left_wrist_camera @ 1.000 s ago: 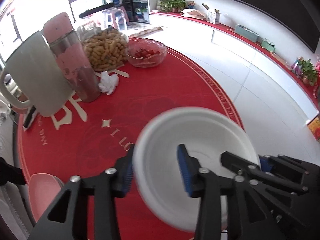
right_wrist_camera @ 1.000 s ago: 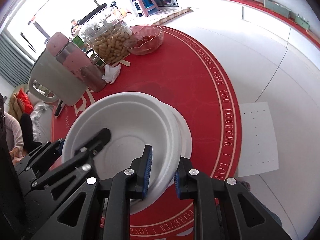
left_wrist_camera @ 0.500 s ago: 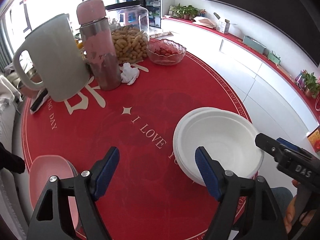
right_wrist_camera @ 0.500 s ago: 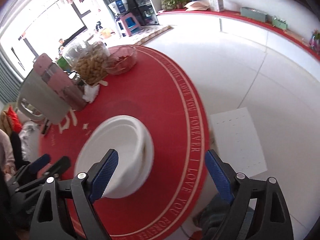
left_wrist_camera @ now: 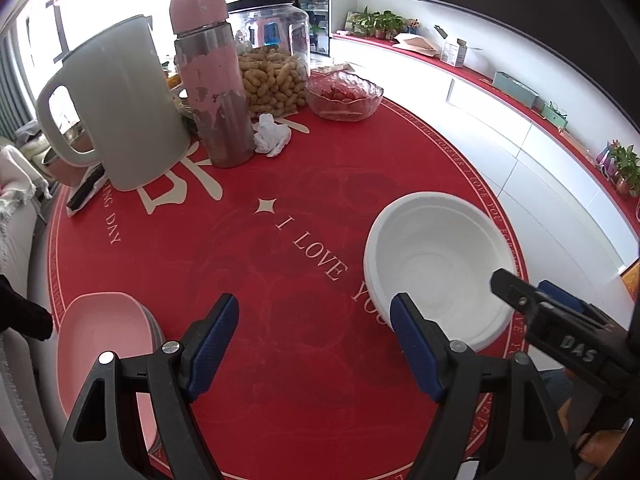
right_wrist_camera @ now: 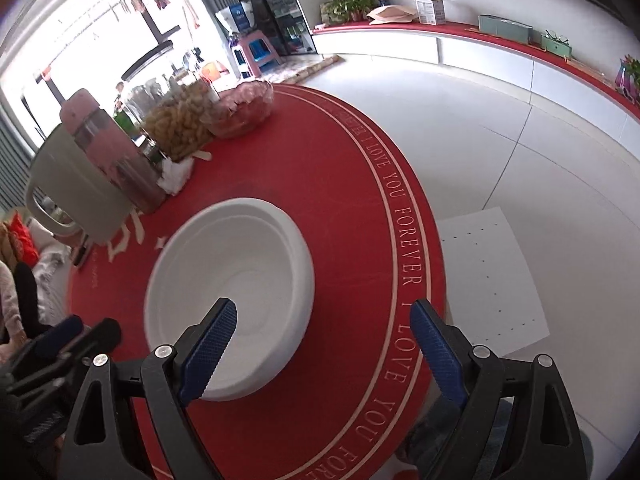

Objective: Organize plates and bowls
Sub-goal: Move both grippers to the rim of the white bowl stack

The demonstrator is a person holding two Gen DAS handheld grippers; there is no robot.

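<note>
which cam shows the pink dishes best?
Left wrist view: the stacked pink plastic dishes sit at lower left on the red tablecloth, partly behind the left gripper. Right wrist view does not show them.

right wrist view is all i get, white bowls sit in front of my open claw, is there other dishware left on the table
Observer: Yes, pink dishes sit near the table edge by the left claw, outside your frame.
Operator: is the left claw holding one
Observer: No, it is open and empty, above bare red tablecloth.
Operator: are the pink ones a stack or single
Observer: At least two nested; a second rim shows under the top one.
</note>
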